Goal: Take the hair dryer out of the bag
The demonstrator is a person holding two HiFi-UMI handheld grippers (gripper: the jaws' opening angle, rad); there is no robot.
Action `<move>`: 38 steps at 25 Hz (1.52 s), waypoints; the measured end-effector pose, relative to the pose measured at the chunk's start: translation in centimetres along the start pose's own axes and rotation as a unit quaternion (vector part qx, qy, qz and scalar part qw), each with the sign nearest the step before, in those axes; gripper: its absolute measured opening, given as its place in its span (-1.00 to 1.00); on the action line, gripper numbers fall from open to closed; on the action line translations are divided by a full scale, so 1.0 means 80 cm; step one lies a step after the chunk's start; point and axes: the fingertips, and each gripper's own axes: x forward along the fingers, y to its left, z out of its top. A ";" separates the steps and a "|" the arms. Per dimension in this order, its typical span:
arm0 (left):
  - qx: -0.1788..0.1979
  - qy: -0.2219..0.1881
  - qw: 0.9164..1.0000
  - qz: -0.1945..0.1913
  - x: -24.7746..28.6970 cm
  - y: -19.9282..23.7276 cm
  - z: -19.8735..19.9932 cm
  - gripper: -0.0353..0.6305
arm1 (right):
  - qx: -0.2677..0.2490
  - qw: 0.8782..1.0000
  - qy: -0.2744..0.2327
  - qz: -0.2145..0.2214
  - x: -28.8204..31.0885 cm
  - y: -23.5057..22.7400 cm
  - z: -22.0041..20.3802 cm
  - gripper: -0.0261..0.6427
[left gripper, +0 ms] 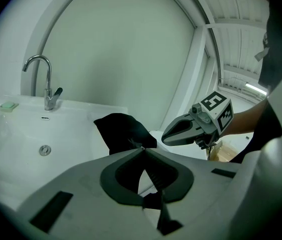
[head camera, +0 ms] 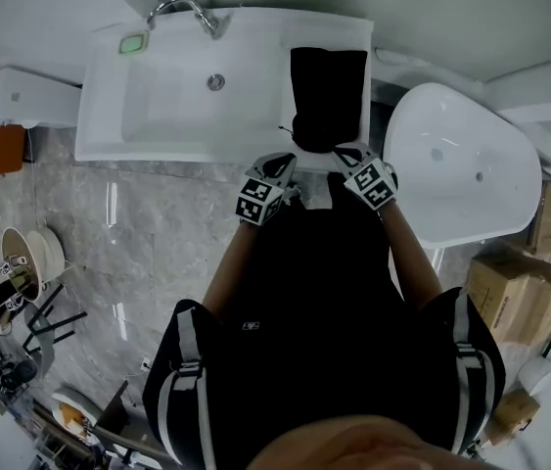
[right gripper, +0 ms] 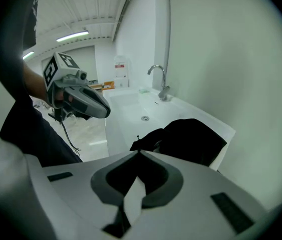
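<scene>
Approach step, nothing grasped yet. Black bag [head camera: 327, 91] on right end of sink [head camera: 158, 116]; hair dryer unseen, likely inside. Left gripper [head camera: 287, 164] and right gripper [head camera: 344, 153] closed, empty, at bag's near edge. Next: part jaws, pinch bag mouth, reach in.

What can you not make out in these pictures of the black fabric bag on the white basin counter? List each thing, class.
- The hair dryer: in no view; the black fabric bag would cover it.
- The bag's mouth, open or closed: every view, lost in dark folds.
- The label on the tall white bottle: right gripper view, too small.
</scene>
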 end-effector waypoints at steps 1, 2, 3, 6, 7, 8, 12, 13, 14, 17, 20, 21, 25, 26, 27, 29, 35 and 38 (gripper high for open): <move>-0.001 -0.003 1.000 0.002 0.001 0.002 0.002 -0.84 | -0.006 1.000 0.004 0.002 0.005 -0.002 -0.001 -0.75; -0.003 -0.005 1.000 0.004 0.001 0.004 0.003 -0.84 | -0.012 1.000 0.006 0.003 0.011 -0.005 -0.001 -0.75; -0.005 -0.005 1.000 0.007 0.001 0.007 0.003 -0.84 | -0.021 1.000 0.009 0.003 0.018 -0.009 -0.004 -0.75; -0.016 -0.008 1.000 0.015 0.005 0.014 0.003 -0.84 | -0.047 0.998 0.039 -0.003 0.034 -0.025 -0.015 -0.75; -0.020 -0.008 1.000 0.018 0.007 0.015 0.003 -0.84 | -0.059 0.997 0.056 -0.007 0.038 -0.031 -0.019 -0.75; -0.023 -0.007 1.000 0.020 0.009 0.015 0.004 -0.84 | -0.078 0.994 0.074 -0.010 0.042 -0.038 -0.024 -0.75; -0.024 -0.004 0.999 0.025 0.020 0.018 0.009 -0.84 | -0.170 0.976 0.136 -0.021 0.062 -0.063 -0.038 -0.74; -0.024 -0.004 0.999 0.028 0.022 0.019 0.011 -0.84 | -0.180 0.974 0.140 -0.023 0.065 -0.068 -0.038 -0.74; -0.025 -0.006 0.999 0.032 0.024 0.021 0.013 -0.84 | -0.183 0.973 0.139 -0.025 0.067 -0.073 -0.037 -0.74; -0.029 -0.003 0.999 0.037 0.031 0.026 0.018 -0.84 | -0.182 0.974 0.123 -0.050 0.069 -0.097 -0.021 -0.68; -0.036 -0.002 0.999 0.035 0.038 0.024 0.024 -0.84 | -0.187 0.975 0.110 -0.054 0.072 -0.112 -0.009 -0.44; -0.039 -0.007 0.999 0.035 0.041 0.024 0.028 -0.84 | -0.190 0.974 0.111 -0.044 0.075 -0.112 -0.009 -0.35; -0.042 0.002 0.999 0.035 0.048 0.025 0.029 -0.84 | -0.222 0.966 0.133 -0.031 0.091 -0.114 -0.017 -0.06; -0.042 0.004 0.999 0.034 0.049 0.025 0.029 -0.84 | -0.228 0.963 0.139 -0.039 0.094 -0.118 -0.017 -0.09; -0.041 0.006 0.999 0.032 0.049 0.026 0.029 -0.84 | -0.230 0.961 0.145 -0.049 0.095 -0.125 -0.016 -0.21; -0.039 0.017 0.999 0.028 0.051 0.025 0.024 -0.84 | -0.224 0.961 0.151 -0.065 0.095 -0.140 -0.011 -0.47; -0.031 0.031 0.999 0.010 0.068 0.021 0.025 -0.84 | -0.104 0.989 0.102 -0.037 0.086 -0.172 0.021 -0.75; -0.023 0.034 0.999 -0.006 0.079 0.013 0.031 -0.84 | -0.052 0.996 0.070 -0.034 0.076 -0.184 0.041 -0.75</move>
